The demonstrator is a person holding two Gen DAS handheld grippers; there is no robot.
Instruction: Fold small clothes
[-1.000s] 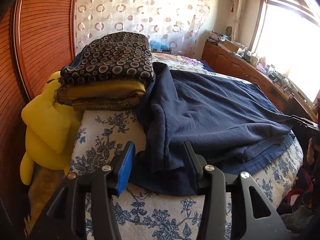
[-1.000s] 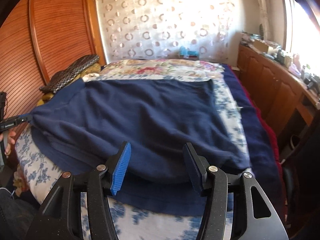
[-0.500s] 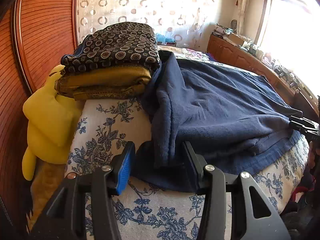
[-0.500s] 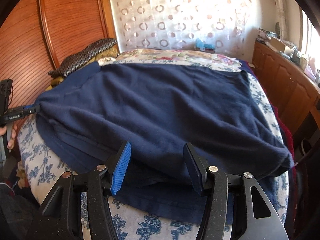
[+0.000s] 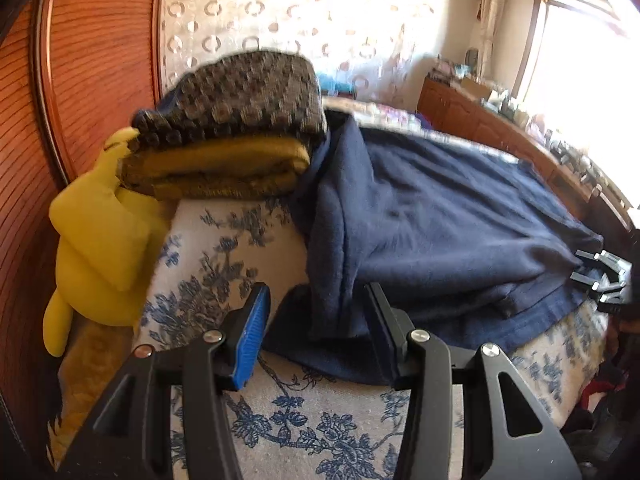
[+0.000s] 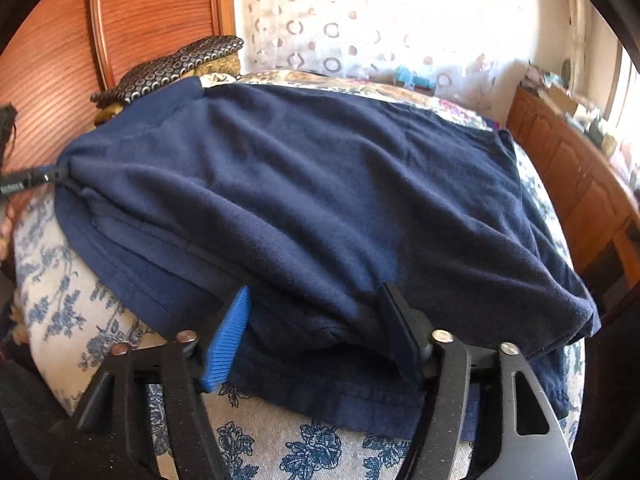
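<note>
A navy blue garment [image 5: 432, 236] lies spread on the floral bed, its top layer folded toward me; it fills the right wrist view [image 6: 320, 200]. My left gripper [image 5: 316, 332] is open, with the garment's left corner hanging between its jaws. My right gripper [image 6: 316, 332] is open around the folded near edge. The right gripper also shows at the garment's far corner in the left wrist view [image 5: 600, 276], and the left gripper's tip touches the left corner in the right wrist view [image 6: 28, 178].
A stack of folded clothes [image 5: 236, 132], patterned on top and mustard below, sits at the bed's back left. A yellow plush toy [image 5: 96, 248] leans beside the wooden headboard [image 5: 92, 60]. A wooden cabinet [image 6: 576, 168] runs along the right.
Both grippers have moved forward and lower toward the garment's near edge. The fabric now sits deeper between the jaws of each. The jaws stay open.
</note>
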